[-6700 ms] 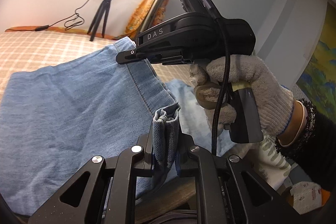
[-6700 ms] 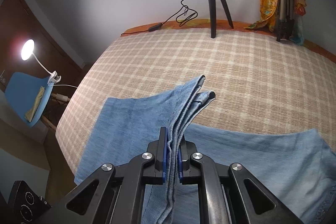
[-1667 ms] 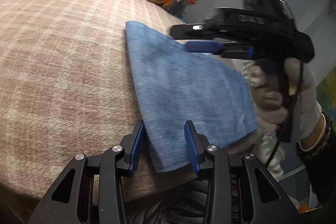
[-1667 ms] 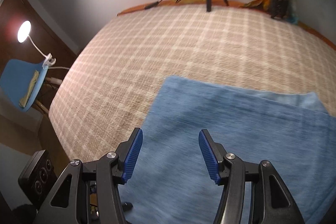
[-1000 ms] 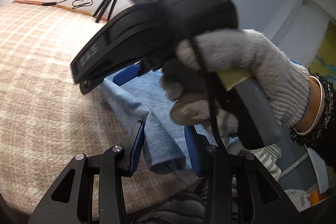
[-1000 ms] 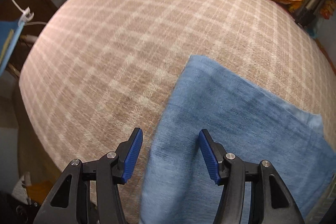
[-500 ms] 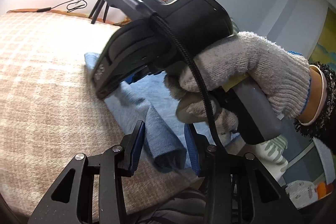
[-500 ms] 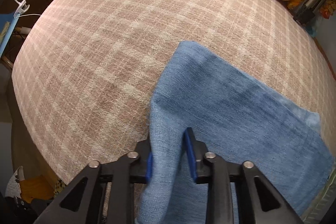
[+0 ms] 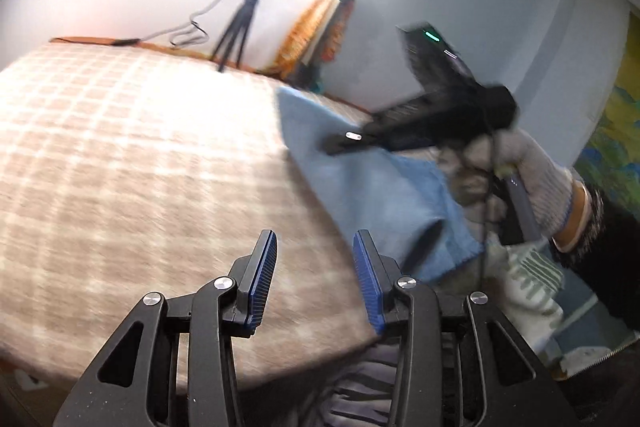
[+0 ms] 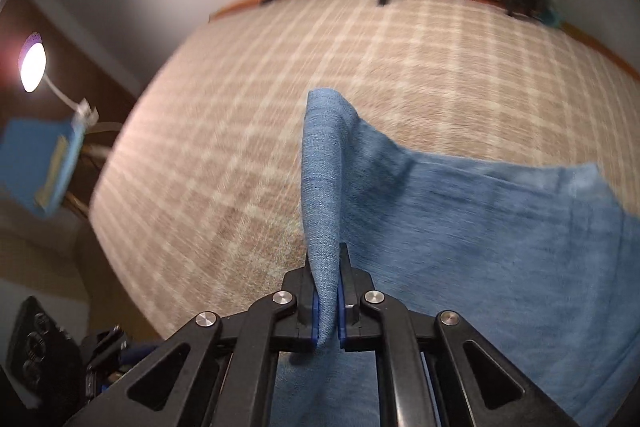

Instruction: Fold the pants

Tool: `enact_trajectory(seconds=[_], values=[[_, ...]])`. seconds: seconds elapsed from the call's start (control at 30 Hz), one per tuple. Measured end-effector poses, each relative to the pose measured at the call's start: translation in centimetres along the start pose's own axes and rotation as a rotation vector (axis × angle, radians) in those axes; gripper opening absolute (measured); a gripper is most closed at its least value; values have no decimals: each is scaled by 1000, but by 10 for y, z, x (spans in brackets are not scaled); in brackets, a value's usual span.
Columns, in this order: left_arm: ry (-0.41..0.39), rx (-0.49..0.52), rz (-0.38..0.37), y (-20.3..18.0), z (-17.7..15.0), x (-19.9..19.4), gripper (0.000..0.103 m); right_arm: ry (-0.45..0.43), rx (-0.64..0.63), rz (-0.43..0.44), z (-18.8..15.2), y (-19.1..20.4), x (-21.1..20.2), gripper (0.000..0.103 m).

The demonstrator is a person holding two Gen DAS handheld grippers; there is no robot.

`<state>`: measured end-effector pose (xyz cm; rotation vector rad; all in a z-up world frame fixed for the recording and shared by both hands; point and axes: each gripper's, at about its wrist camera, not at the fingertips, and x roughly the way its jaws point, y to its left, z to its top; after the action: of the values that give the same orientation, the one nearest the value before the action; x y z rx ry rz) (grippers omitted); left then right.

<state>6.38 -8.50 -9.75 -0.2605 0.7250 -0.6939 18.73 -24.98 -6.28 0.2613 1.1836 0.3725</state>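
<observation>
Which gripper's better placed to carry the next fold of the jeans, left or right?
Right, likely. The right gripper is shut on a raised edge of the jeans. The left gripper is open over the checked blanket, beside the denim, holding nothing.

Left wrist view low at near edge of bed (image 9: 120, 155), facing far wall; right wrist view close over pants (image 10: 500, 227). Shared: bed, pants, tripod (image 9: 236, 31).
</observation>
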Motion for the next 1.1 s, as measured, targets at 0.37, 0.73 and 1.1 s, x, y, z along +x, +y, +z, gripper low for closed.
enact_trajectory(seconds=[0.37, 0.73, 1.1], values=[[97, 45, 12, -19, 16, 58, 38, -121, 76, 73, -21, -61, -41, 4], [175, 144, -48, -67, 22, 119, 38, -180, 134, 12, -45, -113, -65, 3], [192, 231, -44, -92, 25, 138, 38, -220, 176, -63, -61, -172, -106, 3]])
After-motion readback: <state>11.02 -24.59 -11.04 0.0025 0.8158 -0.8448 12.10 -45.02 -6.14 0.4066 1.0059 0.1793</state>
